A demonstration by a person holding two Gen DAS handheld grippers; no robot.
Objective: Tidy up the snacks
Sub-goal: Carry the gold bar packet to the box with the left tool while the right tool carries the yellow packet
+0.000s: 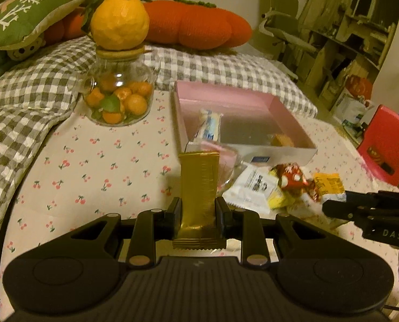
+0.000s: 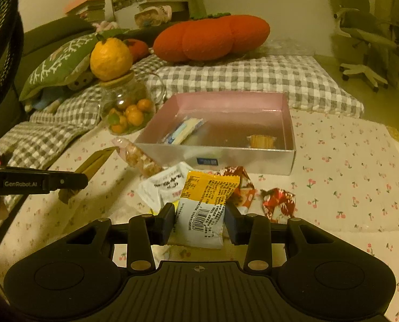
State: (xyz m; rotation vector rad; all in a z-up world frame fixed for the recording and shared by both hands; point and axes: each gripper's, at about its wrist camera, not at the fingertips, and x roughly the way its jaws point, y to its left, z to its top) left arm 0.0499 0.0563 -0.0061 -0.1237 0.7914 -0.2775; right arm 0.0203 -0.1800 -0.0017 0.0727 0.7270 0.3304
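I have both grippers loaded and am mid-carry toward the pink box (image 2: 288,123), which I take as my landmark: an open, shallow cardboard tray with pink inner walls and a silvery front face, already holding a pale blue-and-white wrapper (image 2: 183,130) on its left side and a small orange-brown snack (image 2: 262,141) on its right. The left gripper (image 1: 198,210) has its jaws closed narrowly on a gold foil sachet (image 1: 199,185), a long flat strip with crimped, serrated ends, held upright just in front of the box. The right gripper (image 2: 199,221) has its jaws pressing the sides of a yellow-and-white packet (image 2: 204,209), glossy film with a barcode, just in front of the box's front wall. Loose snacks lie in a heap on the cherry-print cloth (image 2: 347,187) before the box: a white pouch (image 2: 162,187), a crinkled red foil candy (image 2: 278,202) and a clear bag of brown pieces (image 2: 137,157). To my judgement the next move is to lift each packet over the front wall and release inside; the foil looks slippery and thin, so the grip should be released only once the packets are well over the rim.
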